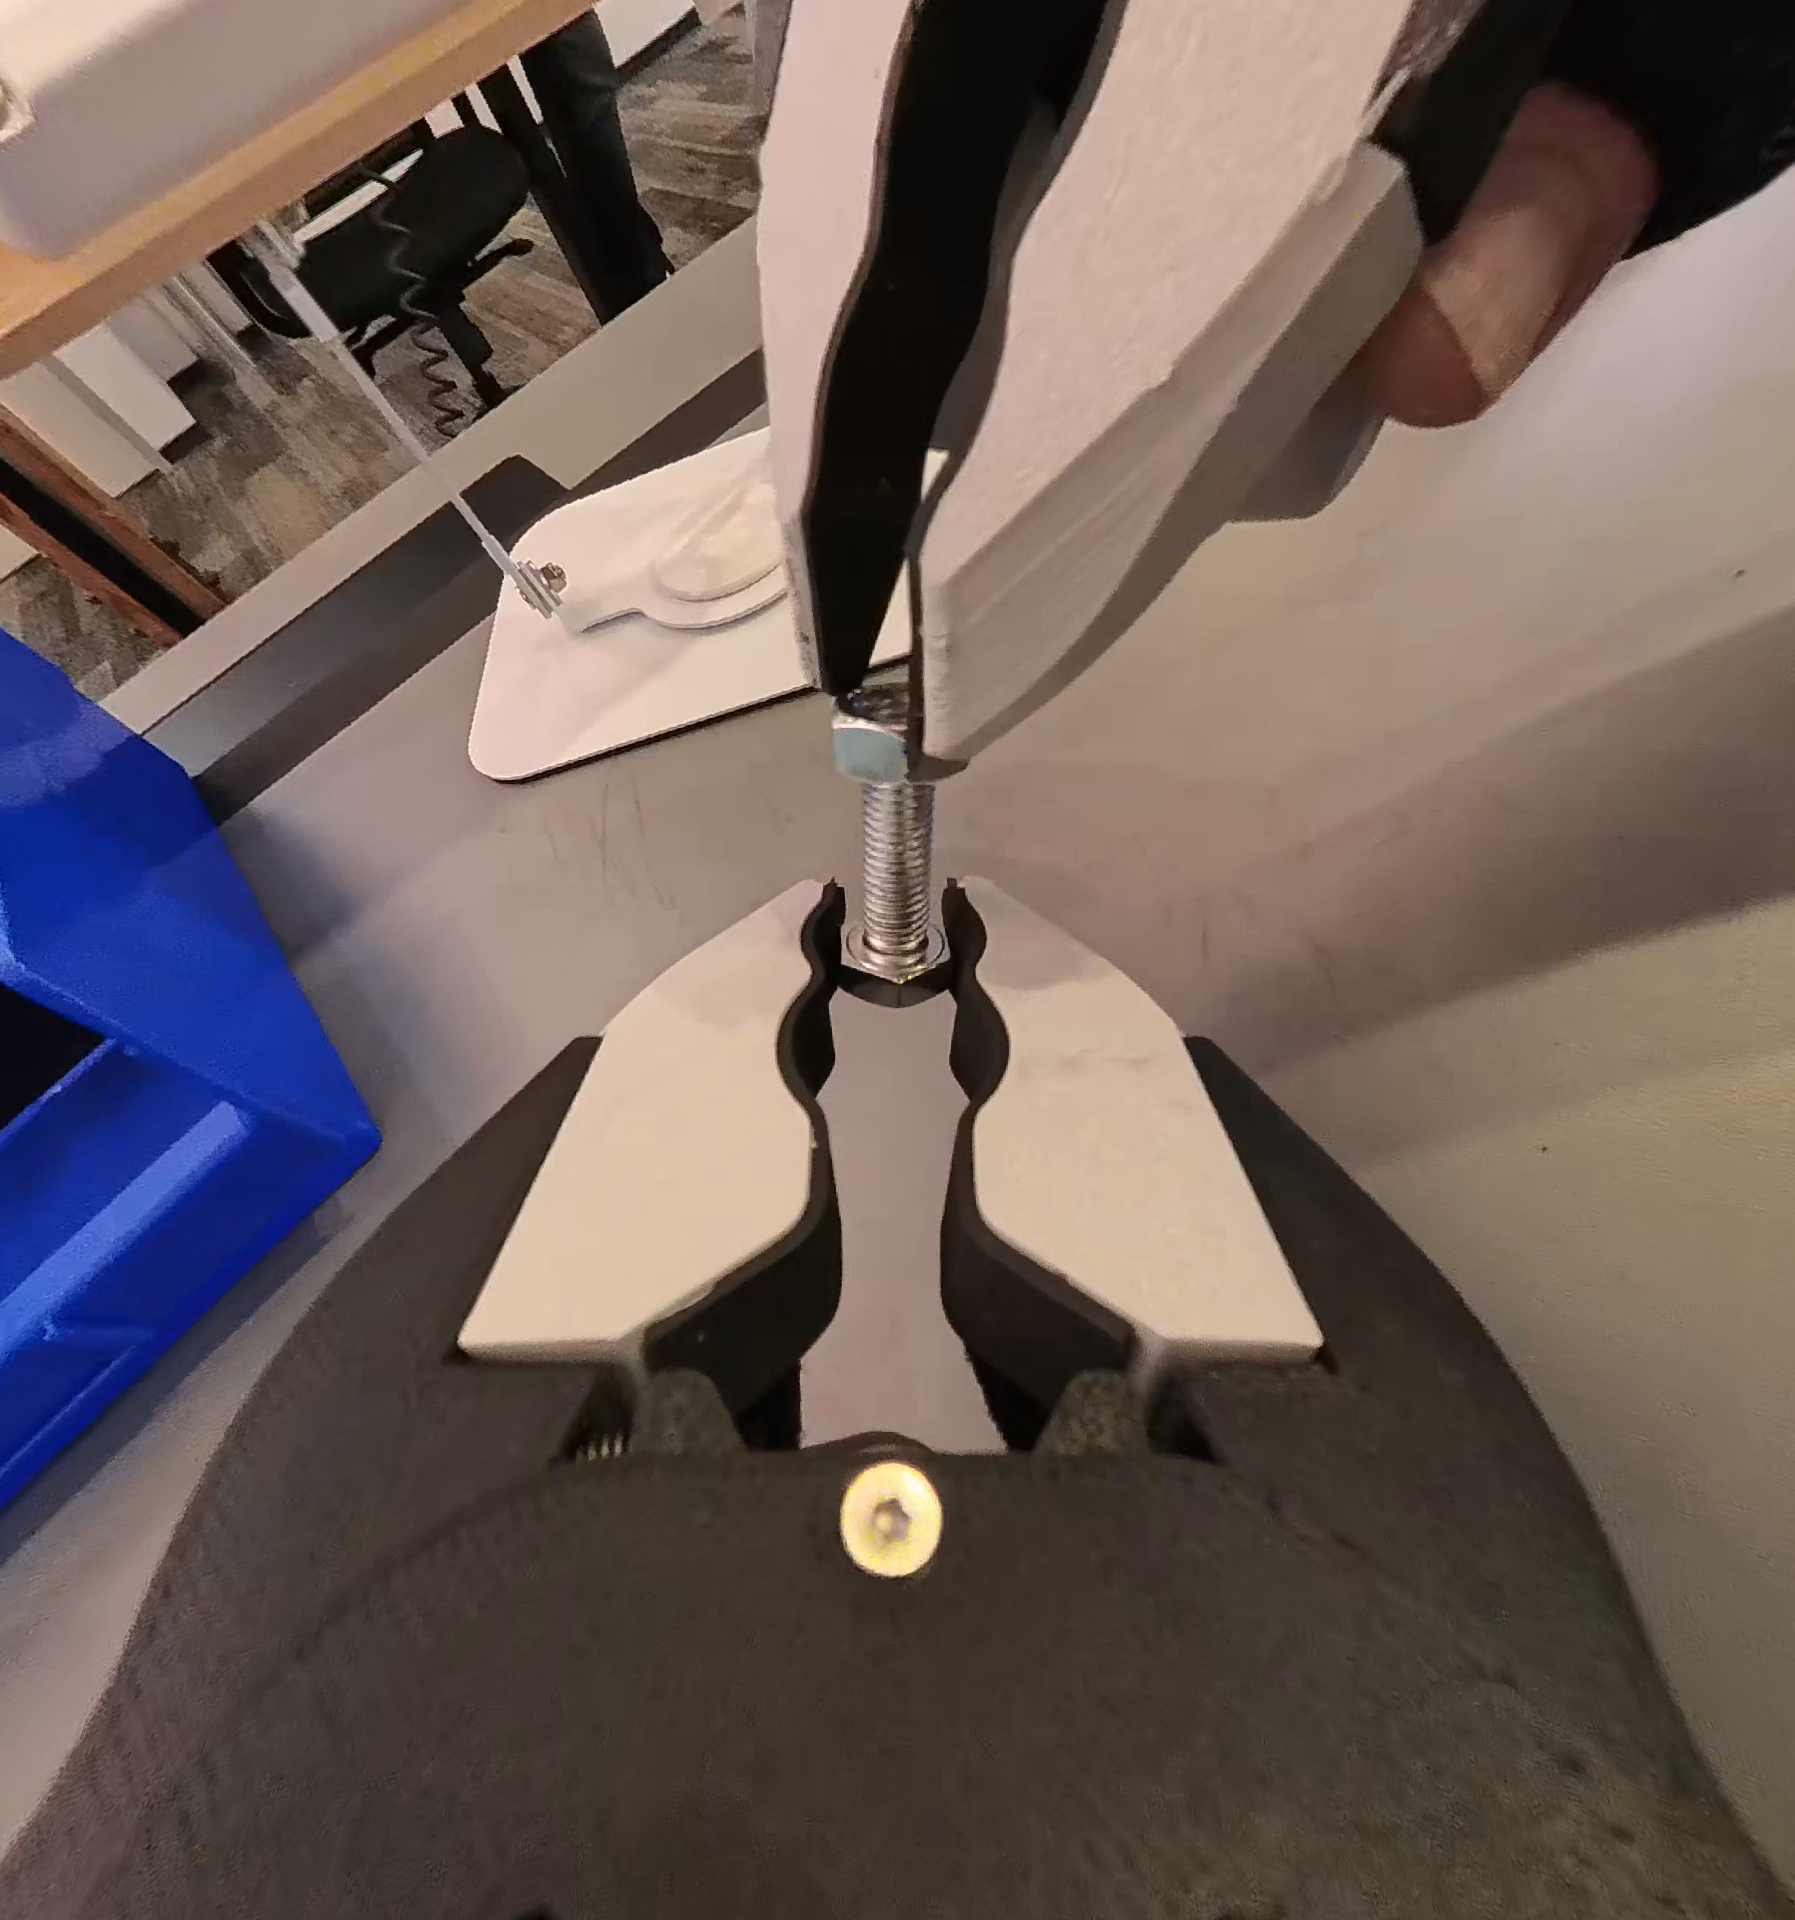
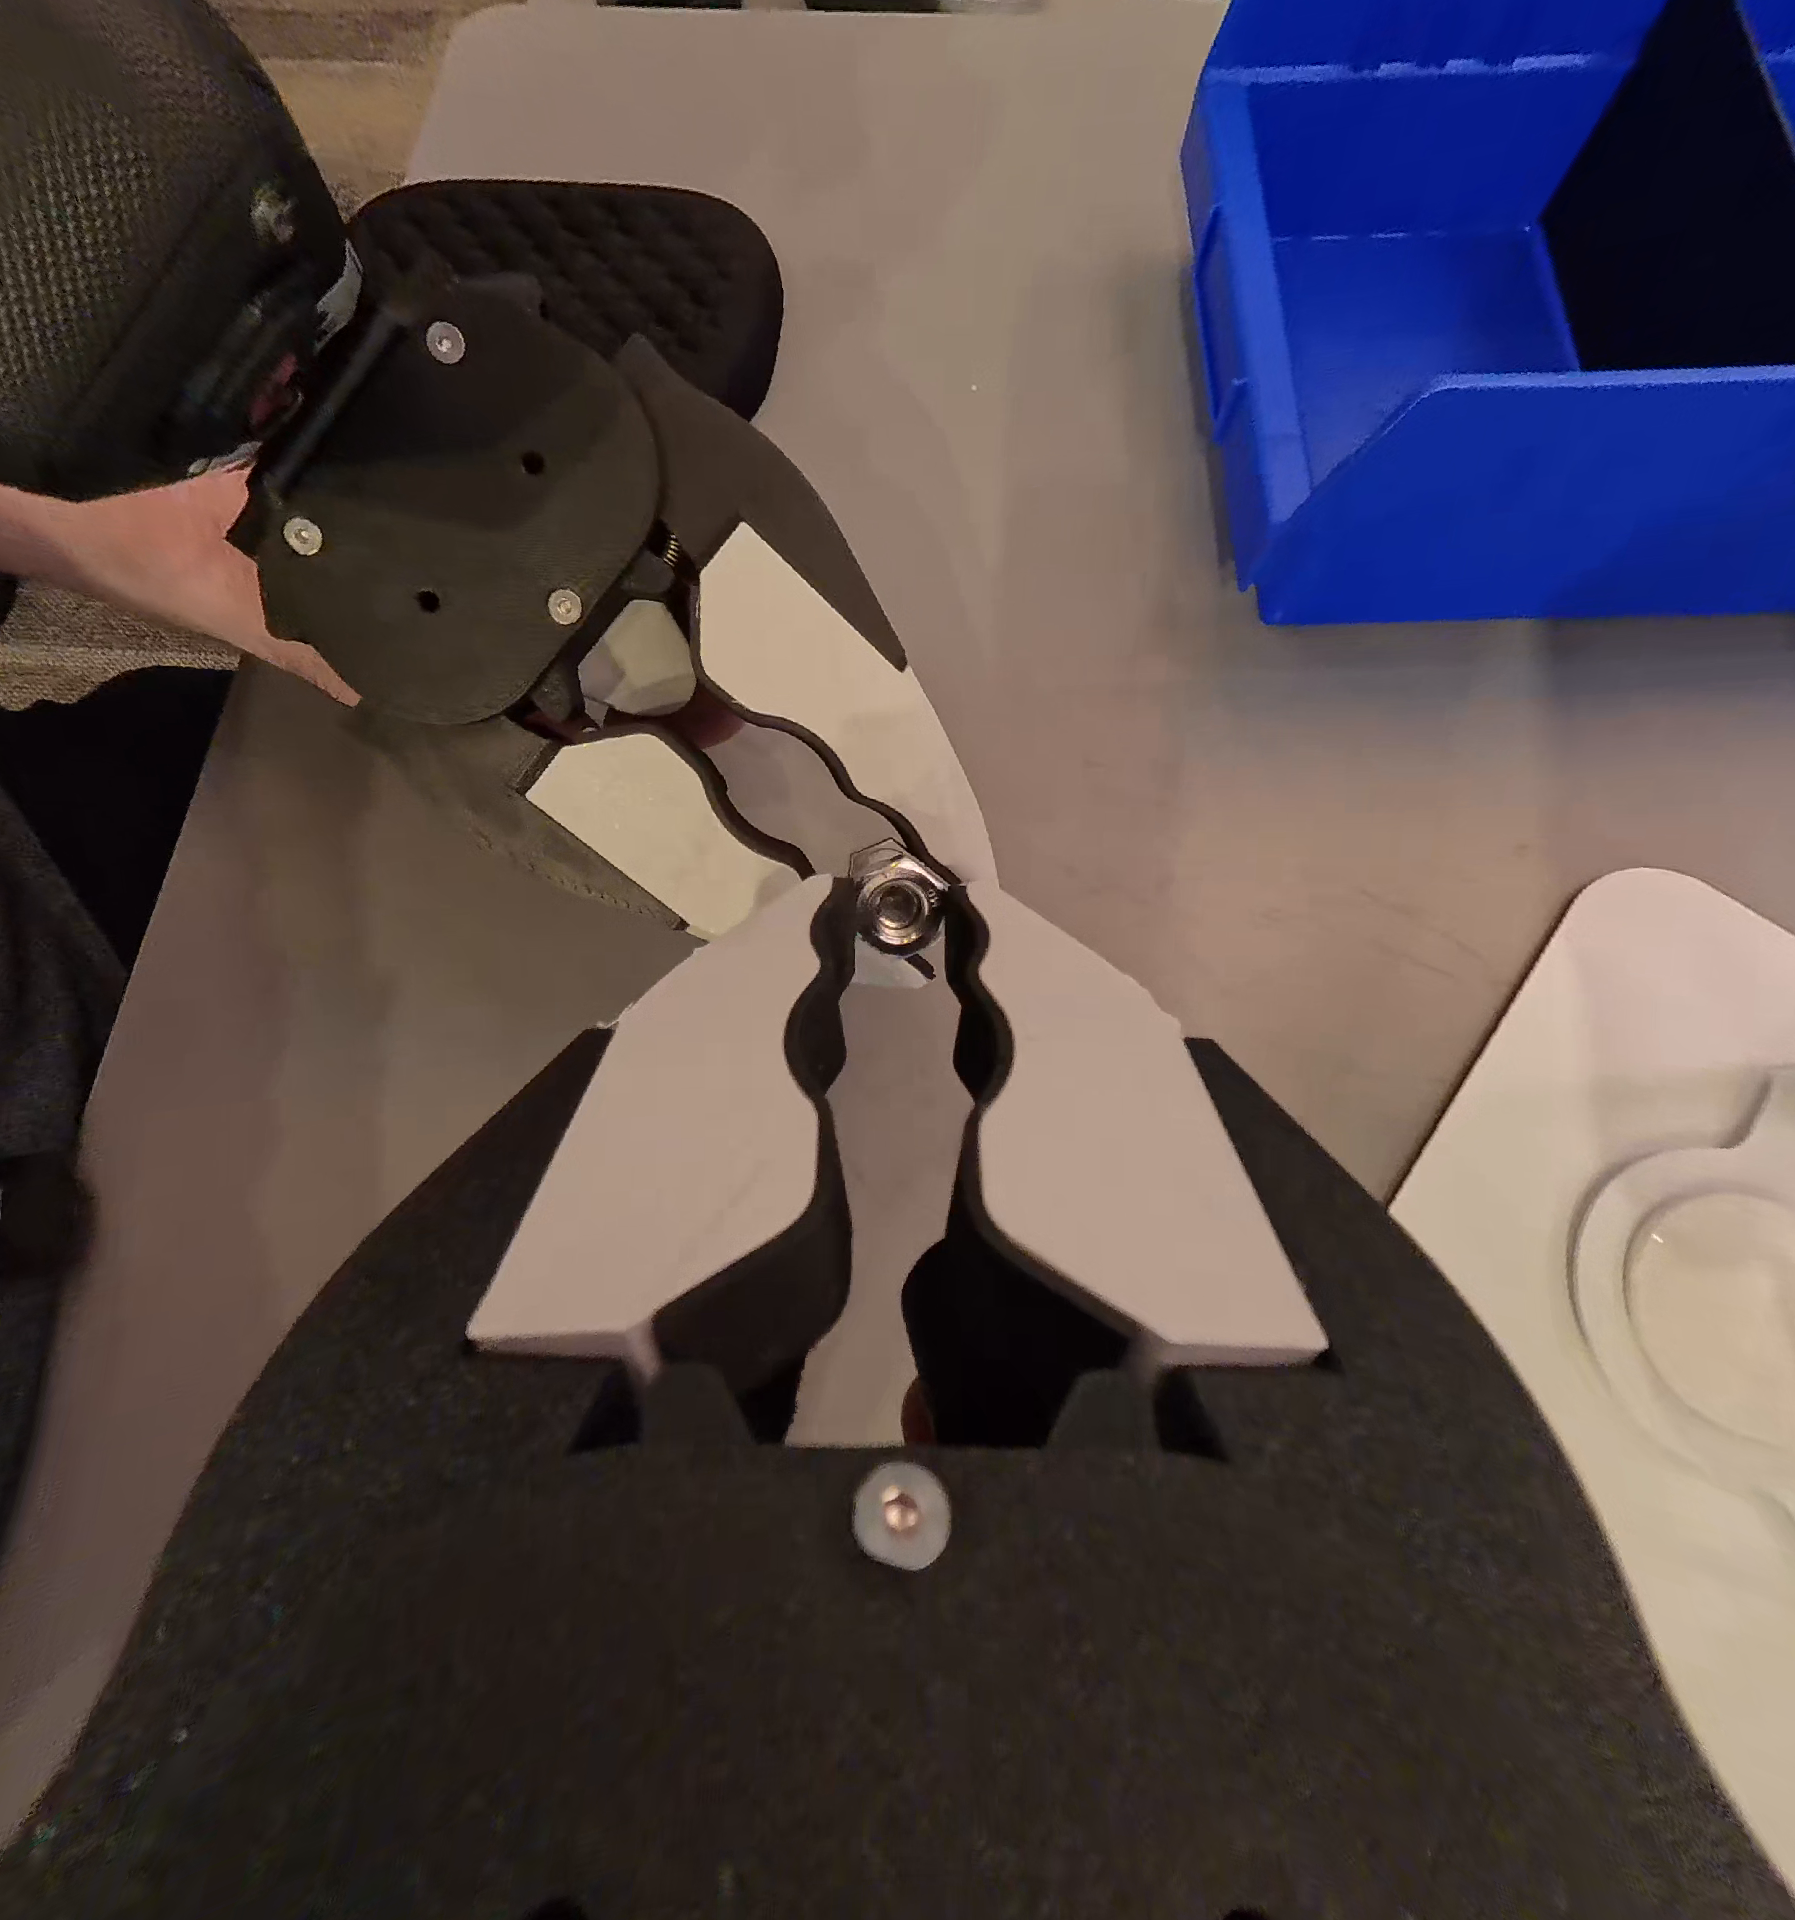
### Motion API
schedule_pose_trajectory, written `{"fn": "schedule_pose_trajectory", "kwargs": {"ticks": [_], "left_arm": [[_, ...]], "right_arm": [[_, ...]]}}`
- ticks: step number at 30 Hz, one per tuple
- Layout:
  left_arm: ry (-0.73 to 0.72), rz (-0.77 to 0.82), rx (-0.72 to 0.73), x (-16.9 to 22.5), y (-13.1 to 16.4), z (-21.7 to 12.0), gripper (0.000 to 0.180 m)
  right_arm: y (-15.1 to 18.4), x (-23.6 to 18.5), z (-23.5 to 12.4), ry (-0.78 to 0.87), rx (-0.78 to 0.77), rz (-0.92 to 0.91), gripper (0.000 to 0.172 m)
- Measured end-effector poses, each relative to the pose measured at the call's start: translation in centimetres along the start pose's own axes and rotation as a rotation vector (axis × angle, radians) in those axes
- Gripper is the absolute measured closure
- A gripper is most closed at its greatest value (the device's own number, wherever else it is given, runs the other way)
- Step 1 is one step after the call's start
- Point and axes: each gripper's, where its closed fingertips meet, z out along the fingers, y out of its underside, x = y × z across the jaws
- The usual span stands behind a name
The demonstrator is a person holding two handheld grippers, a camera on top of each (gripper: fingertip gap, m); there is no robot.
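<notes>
In the left wrist view my left gripper (image 1: 891, 925) is shut on a dark hex nut (image 1: 888, 964) at its fingertips. A silver threaded bolt (image 1: 885, 852) stands upright in the nut. My right gripper (image 1: 877, 707) comes down from above and is shut on the bolt's hex head (image 1: 869, 750). In the right wrist view my right gripper (image 2: 895, 925) grips the bolt (image 2: 898, 920), seen end-on. The left gripper (image 2: 872, 854) reaches in from the upper left and pinches the nut (image 2: 872, 854). Both grippers are held above a grey table (image 1: 1392, 831).
A blue plastic bin (image 1: 145, 935) stands on the table at the left; it also shows in the right wrist view (image 2: 1495, 468). A white flat stand base (image 1: 612, 686) lies behind the bolt (image 2: 1599, 1091). A black mesh chair (image 2: 62, 260) and a hand (image 2: 145, 561) are at the table's edge. My hands' fingertips stand some 5 centimetres from each other.
</notes>
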Motion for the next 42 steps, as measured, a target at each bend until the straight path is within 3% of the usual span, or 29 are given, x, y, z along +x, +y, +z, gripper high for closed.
{"fn": "schedule_pose_trajectory", "kwargs": {"ticks": [6, 8, 14, 19, 24, 36, 38, 42], "left_arm": [[0.013, -0.021, 0.020, 0.0, -0.3, -0.1, 0.162], [0.017, -0.035, 0.028, -0.2, -0.2, -0.1, 0.162], [0.168, -0.151, 0.186, 0.7, -2.4, -1.2, 0.162], [0.271, -0.225, 0.275, 1.4, -4.2, -2.3, 0.162], [0.278, -0.243, 0.292, 1.1, -4.3, -2.5, 0.162], [0.294, -0.280, 0.307, 0.8, -4.4, -2.7, 0.162], [0.286, -0.273, 0.305, 0.6, -4.3, -2.8, 0.162], [0.293, -0.269, 0.298, 0.8, -4.3, -2.6, 0.162]], "right_arm": [[-0.1, 0.2, 0.0, -0.002, 0.014, 0.000, 0.149], [-0.2, 0.3, -0.2, 0.006, 0.022, -0.015, 0.139], [-1.8, -0.2, -1.6, -0.081, 0.150, -0.235, 0.134], [-3.7, -2.5, -1.5, -0.269, 0.401, -0.148, 0.122], [-4.3, -3.4, -1.1, -0.289, 0.509, -0.102, 0.123], [-3.7, -2.9, -2.3, -0.241, 0.540, -0.074, 0.125], [-3.4, -3.3, -3.0, -0.252, 0.556, -0.091, 0.136], [-4.0, -2.7, -3.4, -0.232, 0.600, -0.052, 0.123]]}}
